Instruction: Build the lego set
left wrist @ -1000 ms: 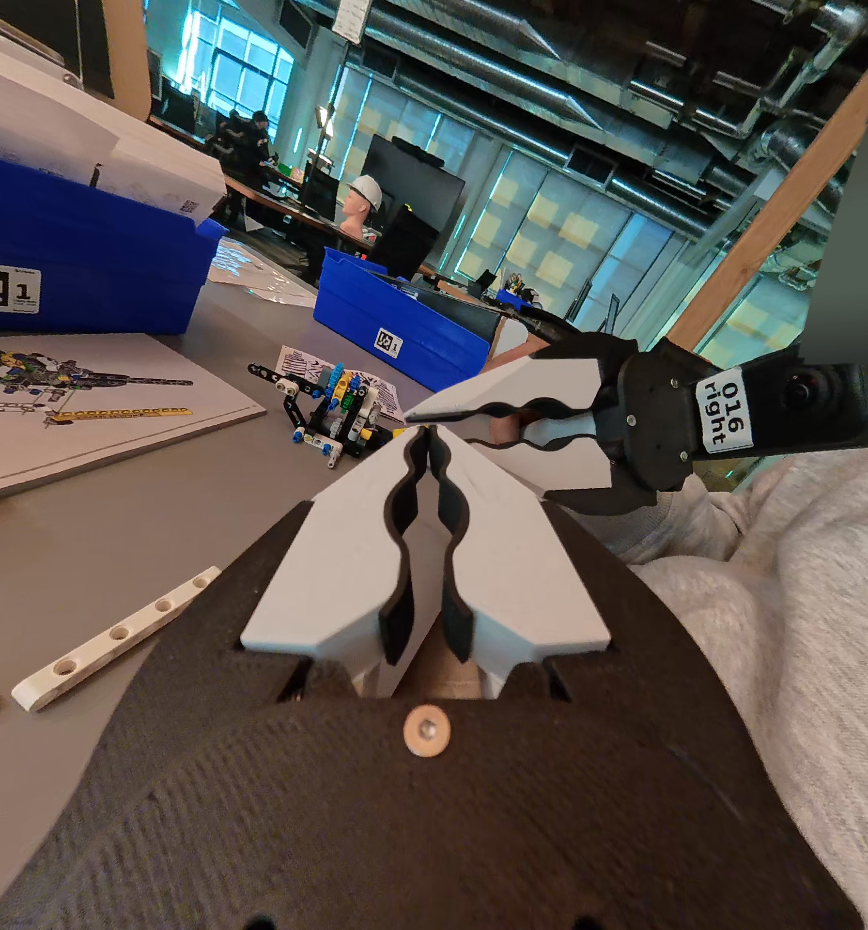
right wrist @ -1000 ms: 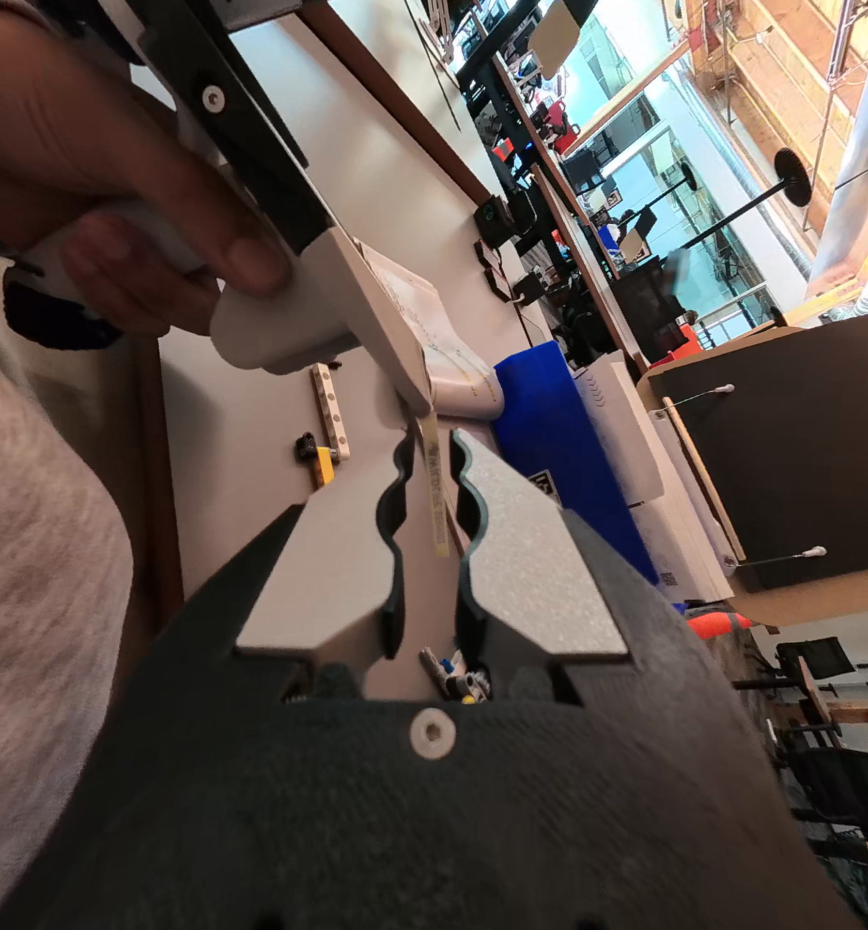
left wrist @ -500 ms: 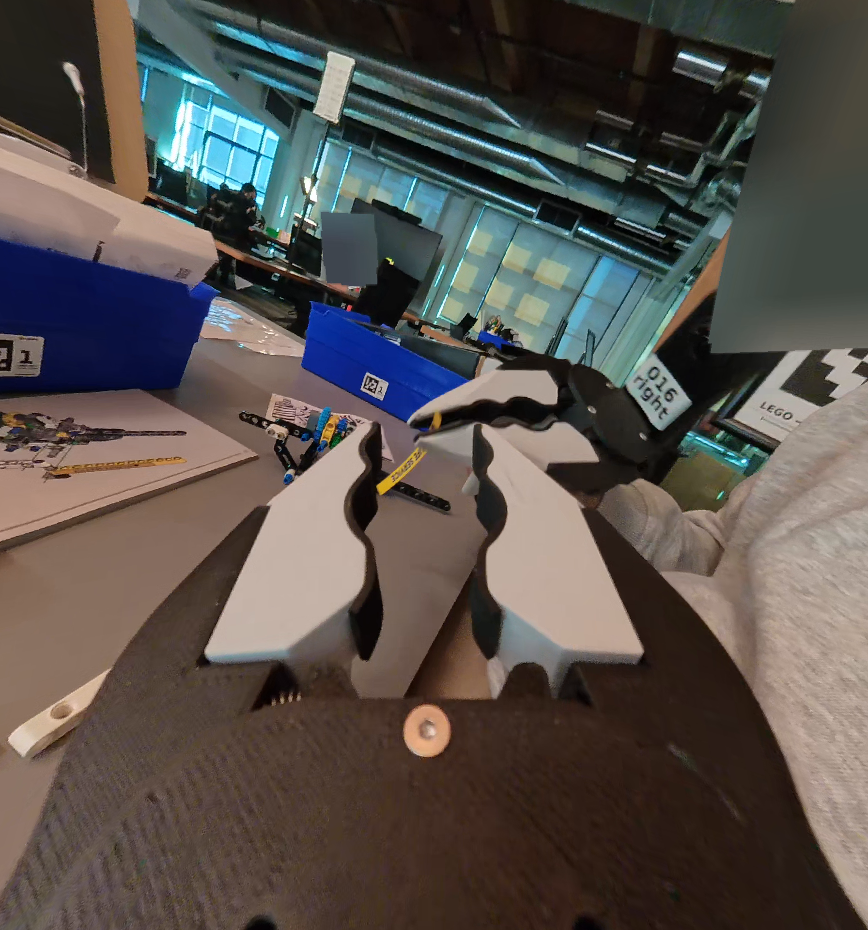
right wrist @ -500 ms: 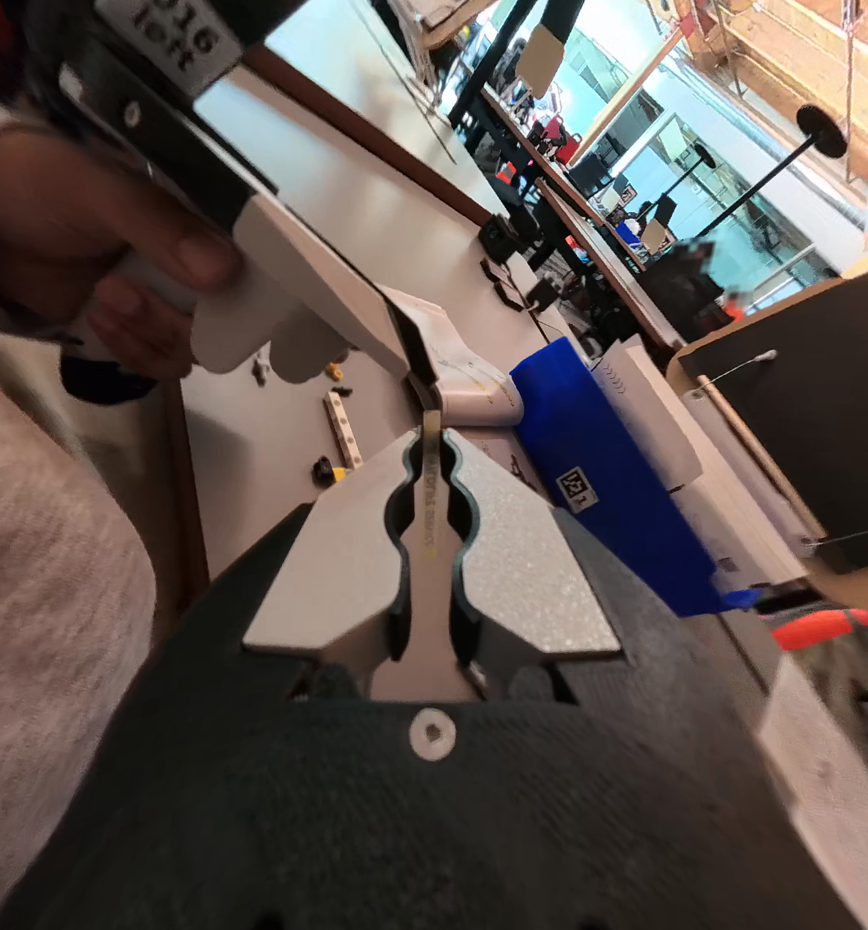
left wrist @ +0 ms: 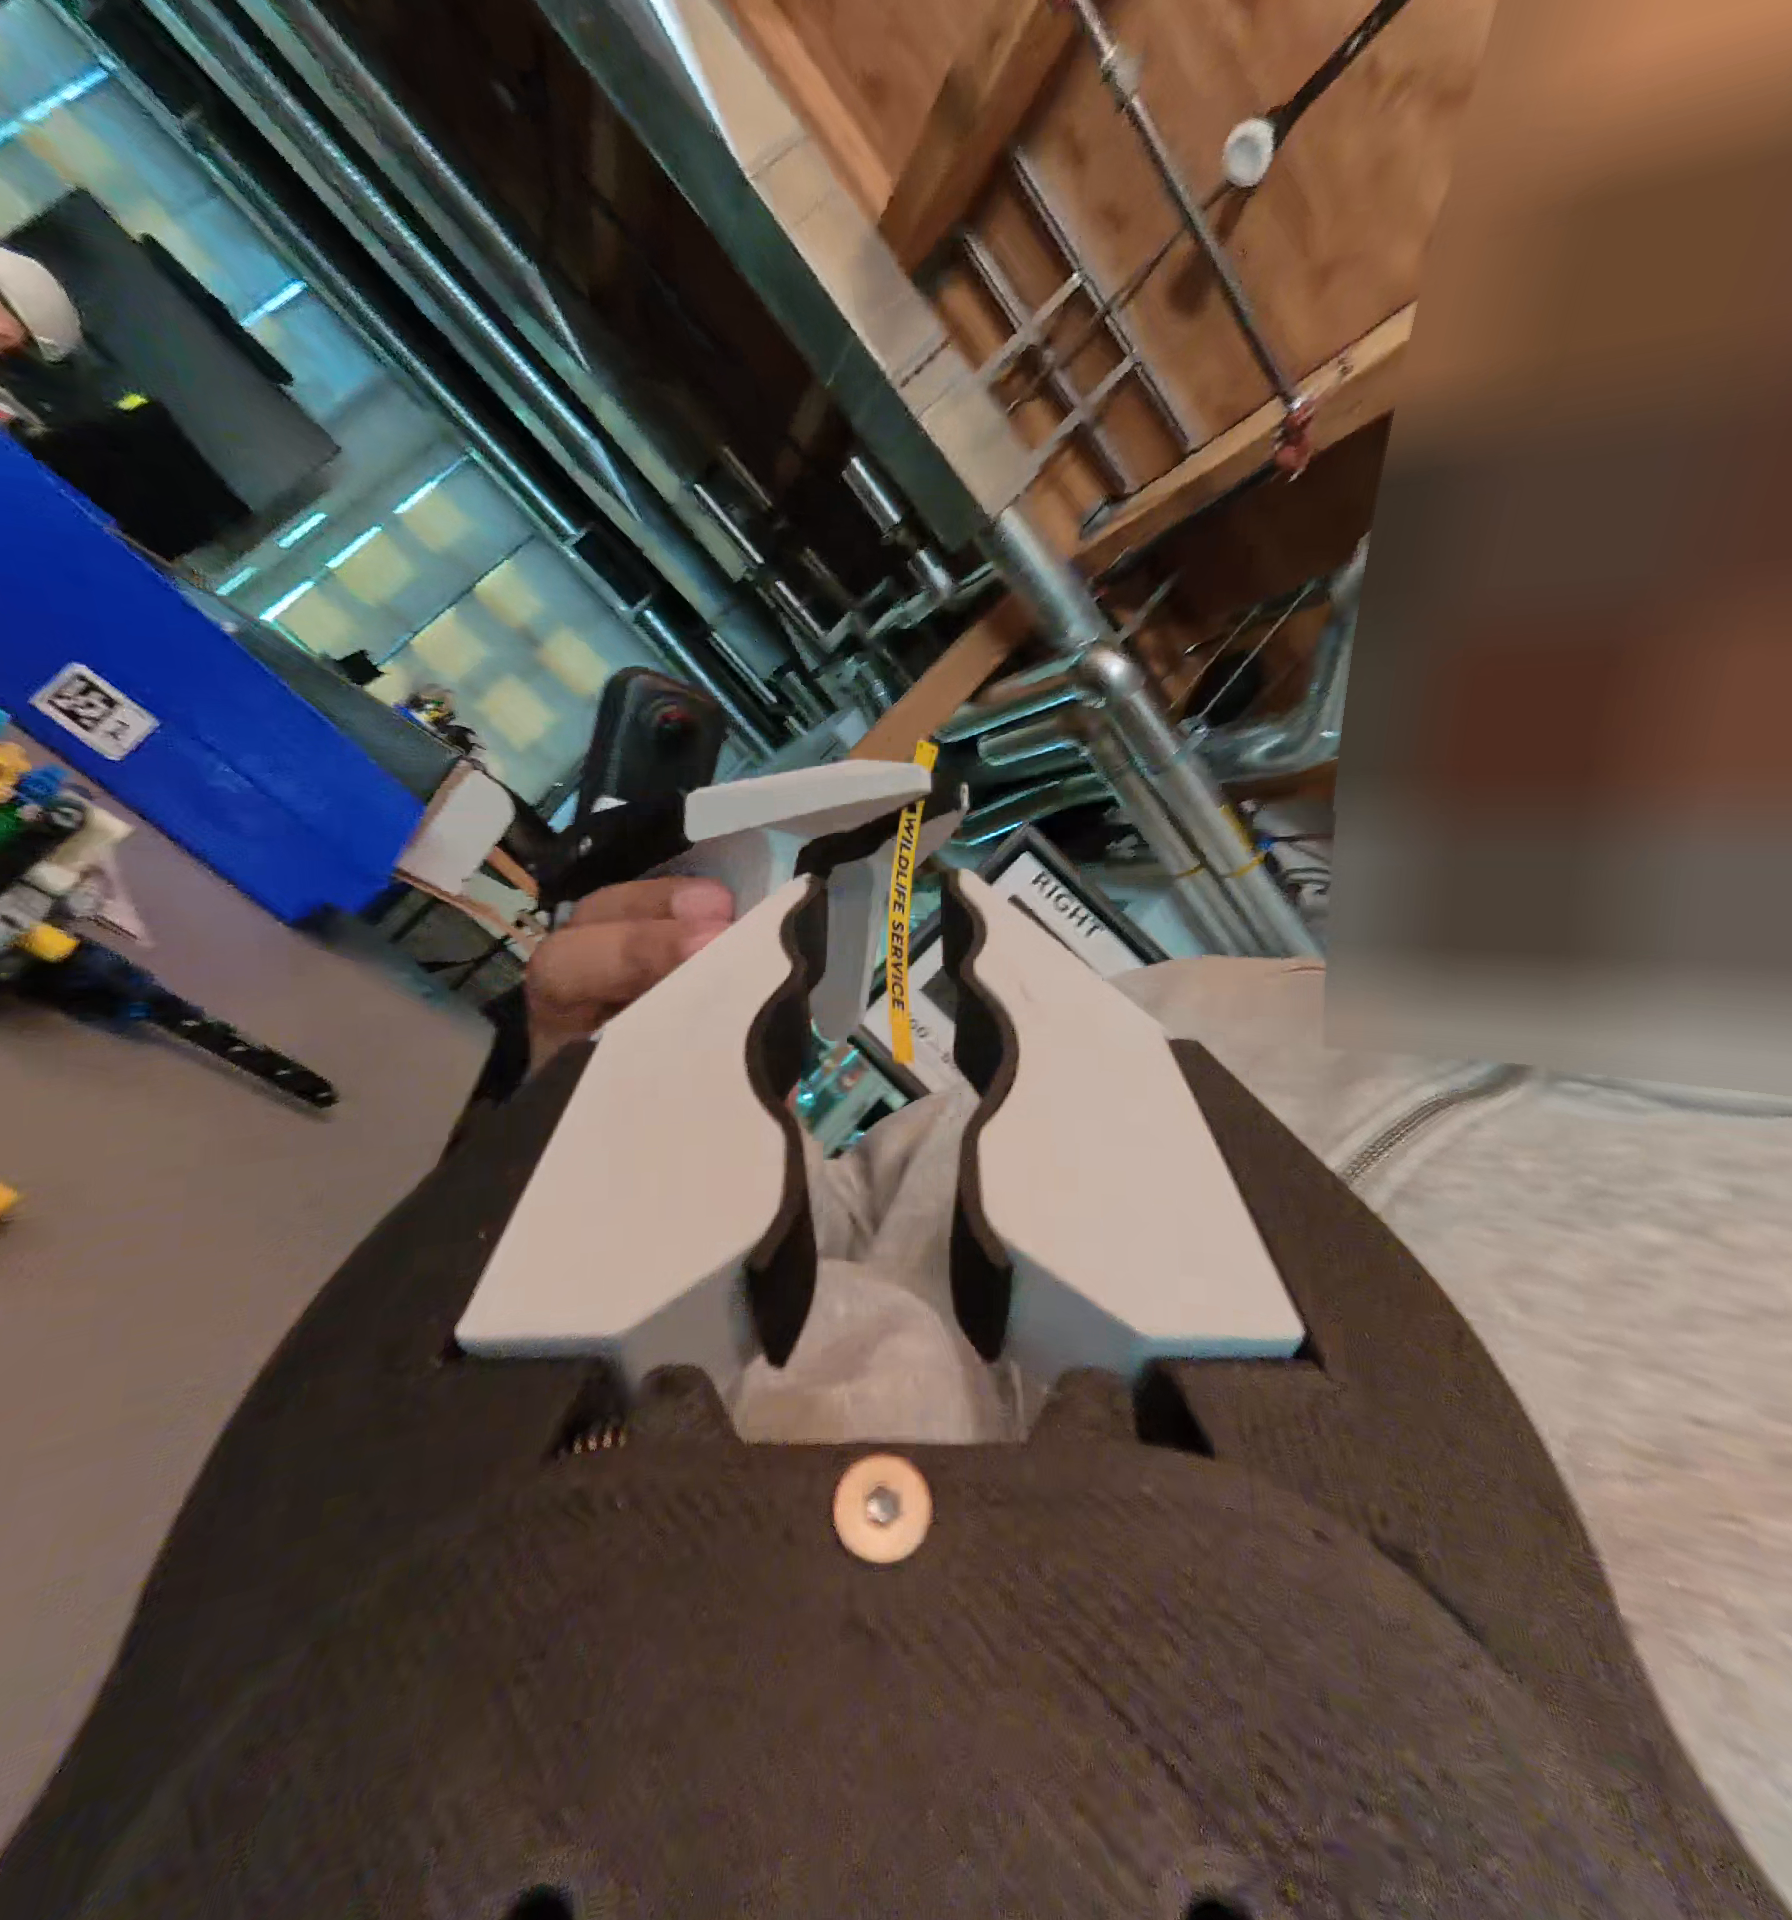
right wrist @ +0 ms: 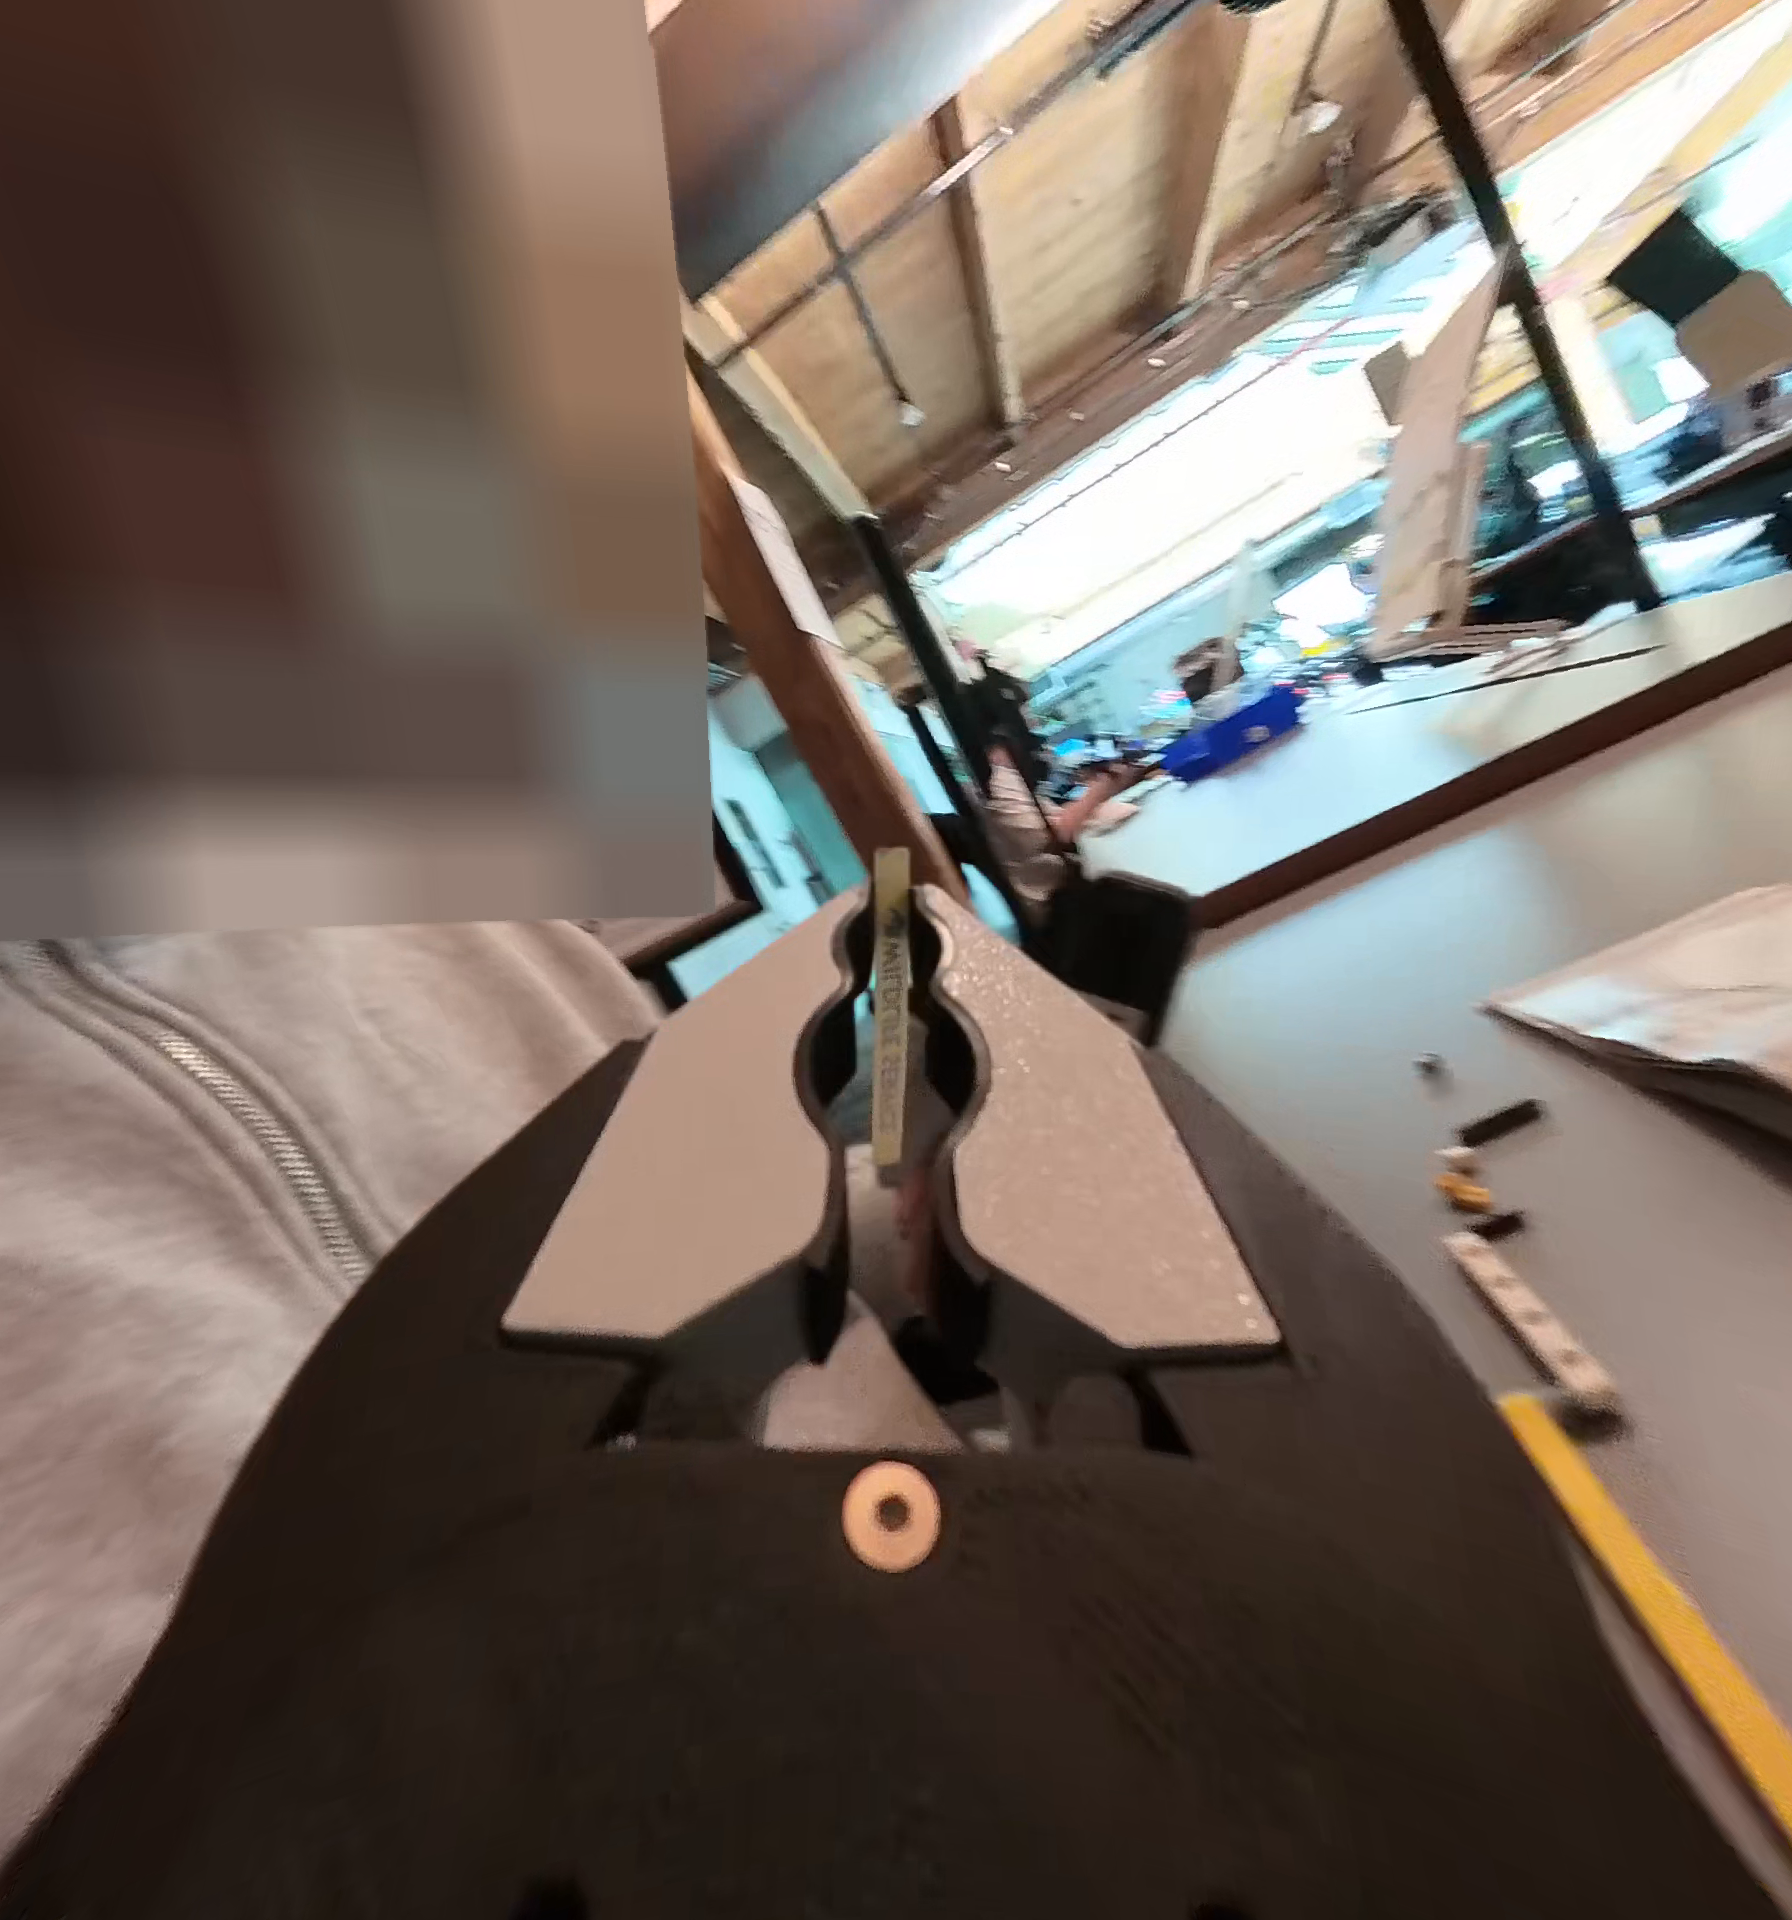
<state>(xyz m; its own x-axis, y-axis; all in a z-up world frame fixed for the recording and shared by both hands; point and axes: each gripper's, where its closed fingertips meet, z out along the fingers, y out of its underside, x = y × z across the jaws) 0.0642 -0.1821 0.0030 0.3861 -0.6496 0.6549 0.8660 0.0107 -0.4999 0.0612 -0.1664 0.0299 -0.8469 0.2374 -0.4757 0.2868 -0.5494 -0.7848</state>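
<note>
Off-task items only. Left wrist view: blue bin [left wrist: 196,717] with a white tag at 10 o'clock on the grey table [left wrist: 196,1195]. Ceiling pipes [left wrist: 1100,623] run through 12 to 1 o'clock under wood beams [left wrist: 1183,312]. Grey zip sweater [left wrist: 1598,1299] fills 3 to 4 o'clock. Right wrist view: same sweater [right wrist: 144,1143] at 9 o'clock, paper stack [right wrist: 1702,997] at 3 o'clock, second long table [right wrist: 1494,748] at 2 o'clock, distant blue bin [right wrist: 1235,727] on it. Background blurred, finer detail unreadable.
</note>
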